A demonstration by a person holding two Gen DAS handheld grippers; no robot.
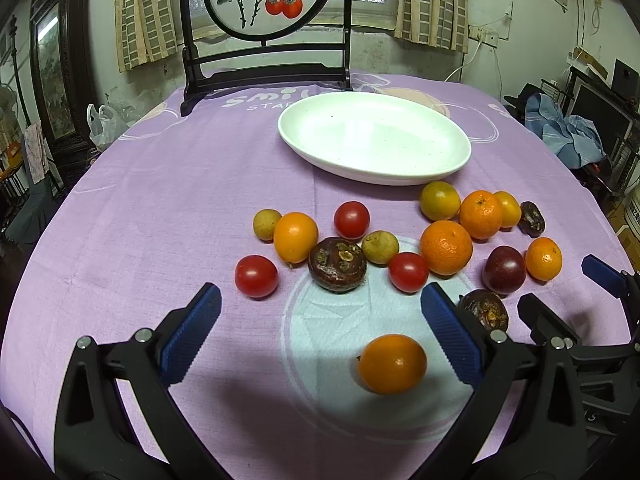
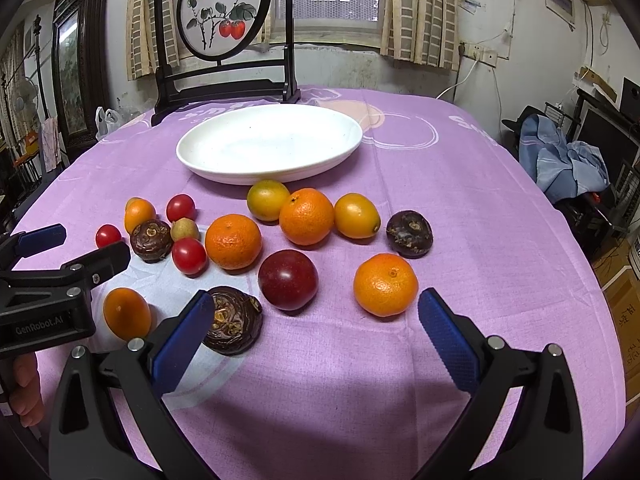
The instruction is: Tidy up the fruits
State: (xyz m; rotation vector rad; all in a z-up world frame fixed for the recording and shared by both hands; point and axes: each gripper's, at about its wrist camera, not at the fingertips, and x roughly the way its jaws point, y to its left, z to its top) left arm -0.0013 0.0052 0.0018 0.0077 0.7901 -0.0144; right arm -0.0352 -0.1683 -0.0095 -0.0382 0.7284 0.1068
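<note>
So my left gripper [image 1: 320, 330] is spread wide with nothing in it, blue pads hovering low over the purple tablecloth [image 1: 160, 208]. Sitting right between its fingers, lower middle of the left view, is a small orange kumquat [image 1: 392, 364], not touched by either pad. Just behind the right pad there's a dark water chestnut [image 1: 486, 312] peeking out.

My right gripper [image 2: 316, 334] is just as wide apart and also holding nothing. Its left pad sits right in front of that same dark chestnut in the right view, and a mandarin [image 2: 385, 285] is near the right pad, with a dark red plum [image 2: 288, 279] between the two, a bit further back.

Past that it's the main scatter of fruit in the middle of both frames: three cherry tomatoes, one at [image 1: 256, 276], another chestnut [image 1: 337, 265], two more mandarins like this one [image 2: 233, 242], a couple of pale longan-looking things [image 1: 380, 247], and a greenish-yellow citrus [image 2: 268, 200] right up against the edge of the plate. A third chestnut [image 2: 409, 233] sits off on the right side of the right view.

Behind everything, upper middle, is the white oval plate [image 1: 304, 136], nothing in it yet. Beyond that stands a dark wooden screen with a round persimmon painting [image 2: 224, 12]
</note>
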